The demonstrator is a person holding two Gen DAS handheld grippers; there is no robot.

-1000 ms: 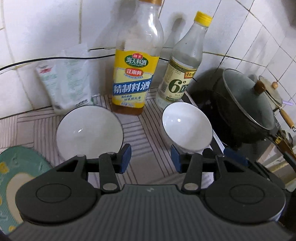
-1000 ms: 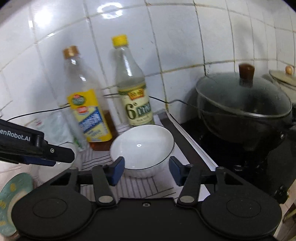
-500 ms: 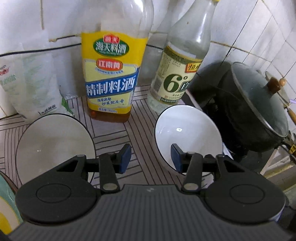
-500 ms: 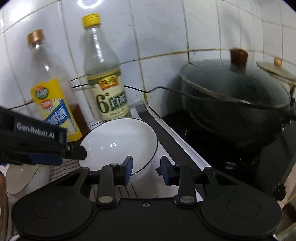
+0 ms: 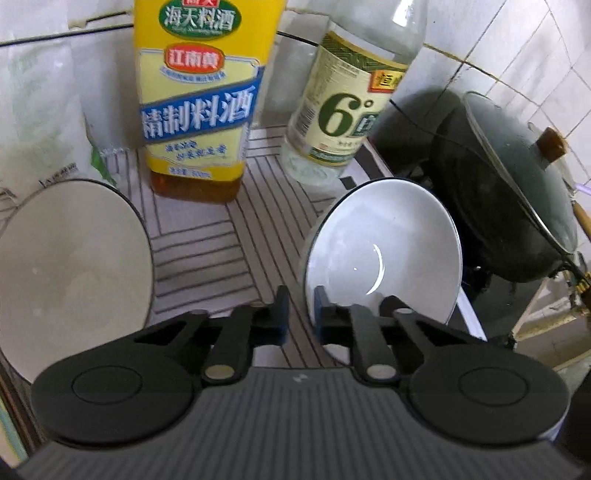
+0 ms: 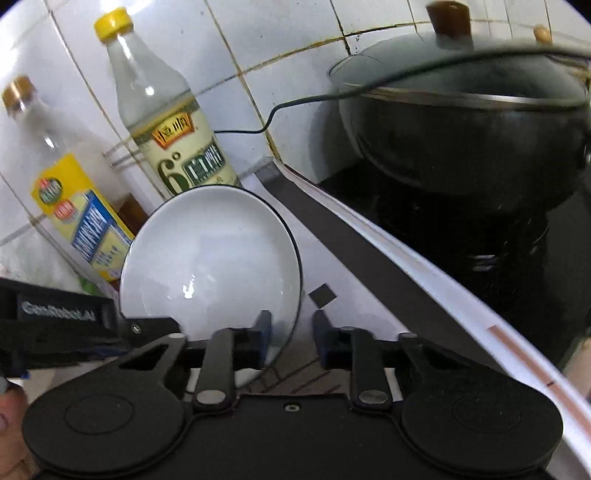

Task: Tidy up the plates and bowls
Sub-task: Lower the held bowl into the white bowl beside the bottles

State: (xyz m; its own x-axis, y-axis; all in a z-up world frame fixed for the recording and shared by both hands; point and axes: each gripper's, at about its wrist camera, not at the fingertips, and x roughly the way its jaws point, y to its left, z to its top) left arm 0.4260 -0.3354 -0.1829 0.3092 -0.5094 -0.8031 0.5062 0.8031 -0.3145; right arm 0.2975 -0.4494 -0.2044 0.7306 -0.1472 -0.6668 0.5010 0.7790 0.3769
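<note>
White with a thin dark rim, the right bowl (image 5: 384, 251) sits tilted on the striped mat (image 5: 221, 240) that covers the table, near the right edge of the mat and just in front of the clear vinegar bottle (image 5: 343, 107). Both claws meet on it. The left claw (image 5: 298, 314) has just been closing and is clenched on the bowl's near left rim, one pad inside the bowl and one outside. The right claw (image 6: 290, 338) has also just been closing and straddles the near right rim of the same bowl (image 6: 210, 258); whether its pads already press the rim I cannot tell, as a small gap shows beside the outer pad. In the right wrist view the left claw's dark body (image 6: 59, 328) reaches in from the left to the bowl's edge. A second white bowl (image 5: 70, 273) stands on the mat well to the left, untouched. Behind the bowls, against the tiled wall (image 6: 258, 33), the yellow-labelled cooking wine bottle (image 5: 203, 99) stands left of the vinegar bottle, and a plastic pouch (image 5: 37, 110) leans further left. To the right, a black wok (image 6: 461, 140) with a glass lid (image 5: 517, 162) sits on the stove.
</note>
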